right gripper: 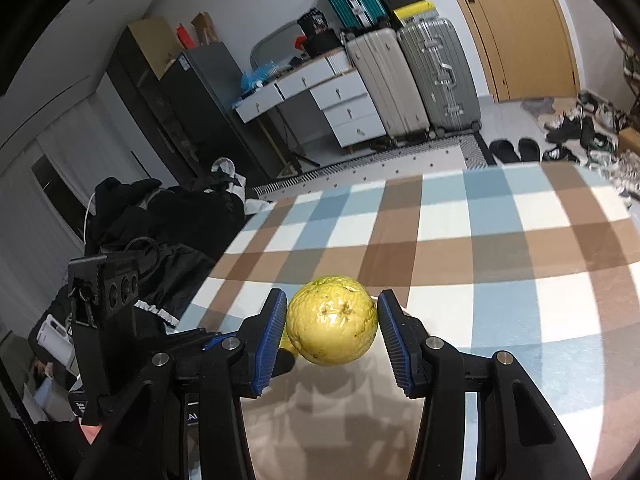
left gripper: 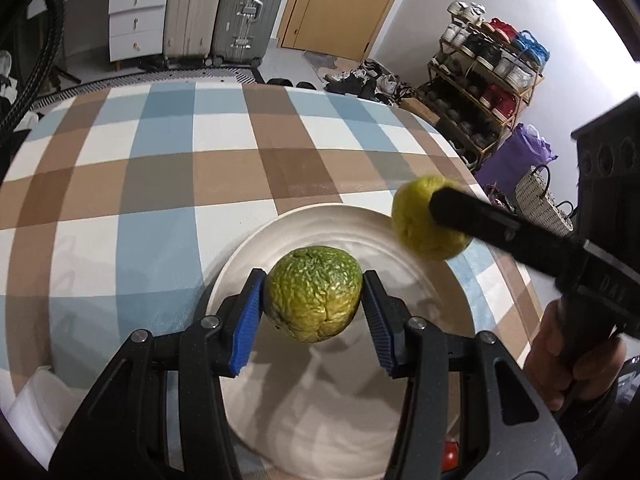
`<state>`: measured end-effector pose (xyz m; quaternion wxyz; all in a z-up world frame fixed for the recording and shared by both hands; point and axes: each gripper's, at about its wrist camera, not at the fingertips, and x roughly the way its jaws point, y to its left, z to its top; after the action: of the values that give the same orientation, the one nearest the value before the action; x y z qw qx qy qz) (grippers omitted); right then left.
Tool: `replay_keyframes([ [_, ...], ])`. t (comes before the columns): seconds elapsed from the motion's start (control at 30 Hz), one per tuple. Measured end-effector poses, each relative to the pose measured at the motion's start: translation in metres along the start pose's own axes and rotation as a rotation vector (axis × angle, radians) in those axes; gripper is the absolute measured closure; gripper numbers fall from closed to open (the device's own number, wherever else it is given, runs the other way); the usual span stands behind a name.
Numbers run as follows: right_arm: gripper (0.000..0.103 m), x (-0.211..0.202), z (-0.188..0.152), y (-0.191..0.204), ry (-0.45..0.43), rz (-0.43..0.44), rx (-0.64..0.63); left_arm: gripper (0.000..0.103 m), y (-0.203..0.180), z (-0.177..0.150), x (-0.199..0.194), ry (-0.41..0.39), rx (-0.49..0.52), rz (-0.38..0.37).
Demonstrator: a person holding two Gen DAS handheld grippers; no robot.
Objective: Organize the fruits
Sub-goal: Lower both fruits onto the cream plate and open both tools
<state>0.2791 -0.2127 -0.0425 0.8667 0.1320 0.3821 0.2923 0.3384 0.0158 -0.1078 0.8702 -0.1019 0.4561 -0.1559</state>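
My left gripper [left gripper: 313,294] is shut on a green wrinkled fruit [left gripper: 314,292] and holds it just above a white plate [left gripper: 420,292] on the checked tablecloth. My right gripper [right gripper: 332,330] is shut on a yellow-green fruit [right gripper: 332,320]. In the left wrist view this yellow fruit [left gripper: 416,222] hangs over the plate's far right rim, with one black finger [left gripper: 472,216] of the right gripper across it. In the right wrist view the left gripper's fingers [right gripper: 212,342] show low at the left.
The checked tablecloth [left gripper: 200,168] covers the table, whose far edge [left gripper: 240,82] faces suitcases [left gripper: 248,12] and drawers. A shoe rack [left gripper: 480,80] stands at the right. A small red thing [left gripper: 451,454] lies under the left gripper. Dark clothes [right gripper: 160,220] are piled left of the table.
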Motion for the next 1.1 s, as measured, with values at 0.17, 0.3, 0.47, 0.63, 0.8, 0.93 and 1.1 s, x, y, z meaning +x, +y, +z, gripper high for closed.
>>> replay_keyframes([
  [0.17,0.055,0.026,-0.008,-0.016,0.046,0.003,0.034,0.057,0.003,0.005,0.017,0.005,0.008,0.007],
  [0.3,0.055,0.039,-0.012,-0.025,0.071,0.001,0.051,0.057,0.0,0.006,0.026,0.008,0.022,0.015],
  [0.47,0.055,0.05,-0.014,-0.033,0.096,-0.032,0.07,0.057,0.002,0.006,0.029,0.007,0.011,0.025],
  [0.63,0.054,0.059,-0.015,-0.034,0.111,-0.033,0.072,0.057,0.003,0.005,0.03,0.002,0.002,0.03],
  [0.8,0.054,0.065,-0.017,-0.031,0.12,-0.038,0.075,0.057,0.001,0.006,0.023,-0.024,0.002,0.032],
  [0.93,0.052,0.064,-0.015,-0.034,0.116,-0.028,0.103,0.049,-0.002,0.007,0.012,-0.034,-0.001,0.049],
  [1.1,0.039,0.041,-0.014,-0.033,0.069,-0.018,0.119,0.036,-0.008,0.005,-0.011,-0.073,0.004,0.073],
])
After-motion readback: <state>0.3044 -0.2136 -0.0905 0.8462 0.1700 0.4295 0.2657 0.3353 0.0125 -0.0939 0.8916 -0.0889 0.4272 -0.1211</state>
